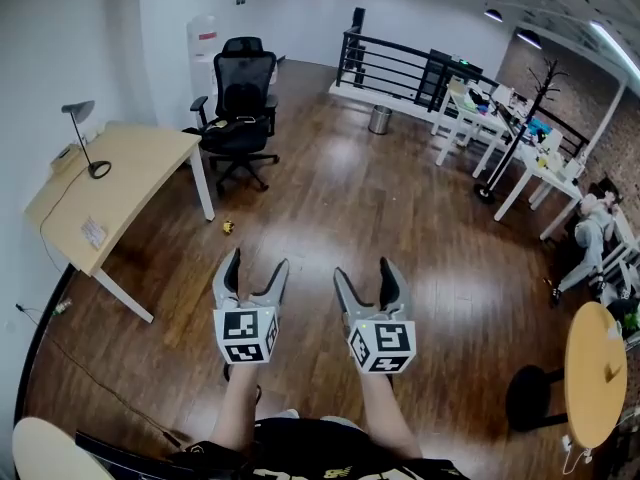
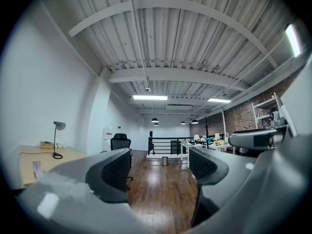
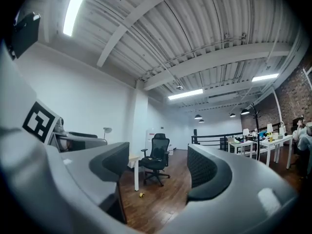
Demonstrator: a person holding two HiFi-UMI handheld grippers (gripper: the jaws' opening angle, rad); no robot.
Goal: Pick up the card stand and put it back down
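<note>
No card stand shows in any view. In the head view my left gripper (image 1: pixel 258 263) and right gripper (image 1: pixel 364 270) are held side by side over the wooden floor, pointing level into the room. Both stand open with nothing between their jaws. Through the open jaws the left gripper view (image 2: pixel 158 162) looks down the floor toward a railing, and the right gripper view (image 3: pixel 156 160) looks at a black office chair (image 3: pixel 155 157).
A light wooden desk (image 1: pixel 120 183) with a lamp (image 1: pixel 85 138) stands at the left, with the office chair (image 1: pixel 240 108) behind it. A small yellow object (image 1: pixel 228 227) lies on the floor. A round wooden table (image 1: pixel 595 373) and black stool (image 1: pixel 530 398) are at the right; white tables (image 1: pixel 500 128) stand far back.
</note>
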